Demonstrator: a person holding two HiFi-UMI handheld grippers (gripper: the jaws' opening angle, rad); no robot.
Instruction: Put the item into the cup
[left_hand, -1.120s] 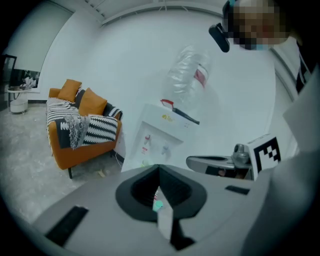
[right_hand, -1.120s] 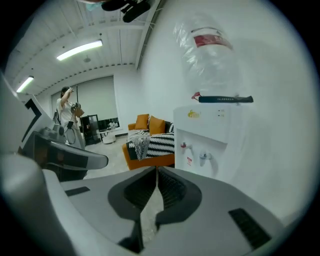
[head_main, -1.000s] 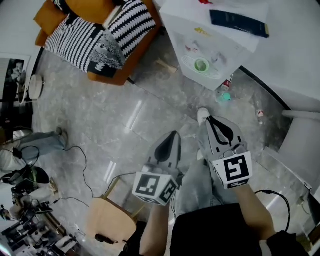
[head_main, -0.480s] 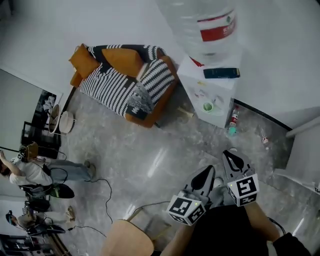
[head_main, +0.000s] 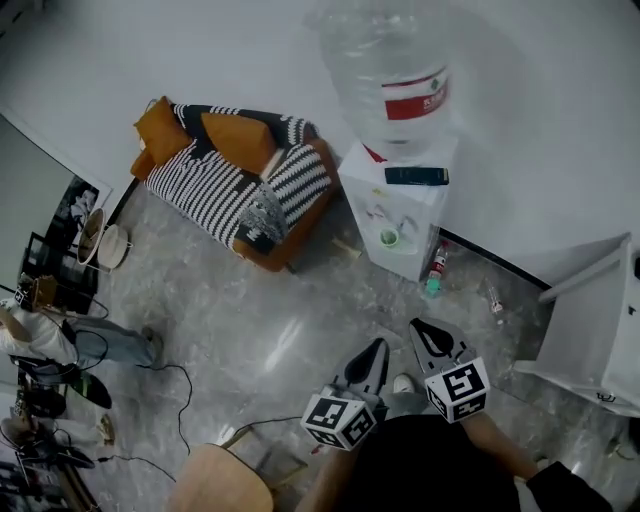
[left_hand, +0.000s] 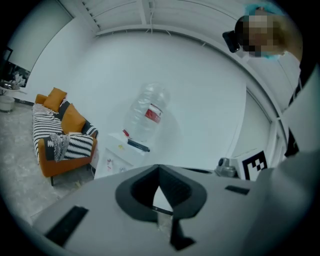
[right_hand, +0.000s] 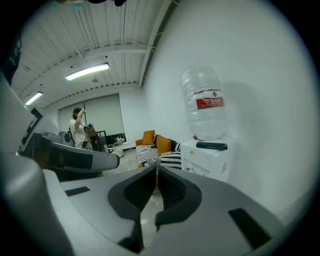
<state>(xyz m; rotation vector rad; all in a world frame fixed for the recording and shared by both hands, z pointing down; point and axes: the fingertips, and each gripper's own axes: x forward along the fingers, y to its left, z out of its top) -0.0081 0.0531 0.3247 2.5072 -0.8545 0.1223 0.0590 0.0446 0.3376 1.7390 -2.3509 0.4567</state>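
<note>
- Grey, glossy stone-look floor (head_main: 250, 320): fills the middle of the head view.
- Person (head_main: 28, 338): at the 9 o'clock edge, beside dark stands and cables.
- Sofa (head_main: 300, 215): orange, with black-and-white striped cushions, at 11 o'clock against the white wall.
- Wooden seat (head_main: 215, 482): pale and rounded, at 7 o'clock on the bottom edge.
- Left gripper (head_main: 381, 342): at 5 o'clock, jaws closed tip to tip with nothing between them, held above the floor.
- Water dispenser (head_main: 412, 215): white, at 1 o'clock against the wall.
- Clear water bottle (head_main: 385, 60): large, red label, upturned on top of the dispenser.
- Dark flat object (head_main: 416, 176): lies on the dispenser's top.
- Green cup (head_main: 388, 238): sits in the dispenser's front recess, well apart from both grippers. Which thing is the item cannot be told.
- Right gripper (head_main: 414, 323): just beside the left one, jaws pressed together and empty, pointing towards the dispenser.
- Small red-and-teal bottle (head_main: 433, 272): on the floor at the dispenser's foot.
- White unit (head_main: 600, 340): at the 4 o'clock edge.
</note>
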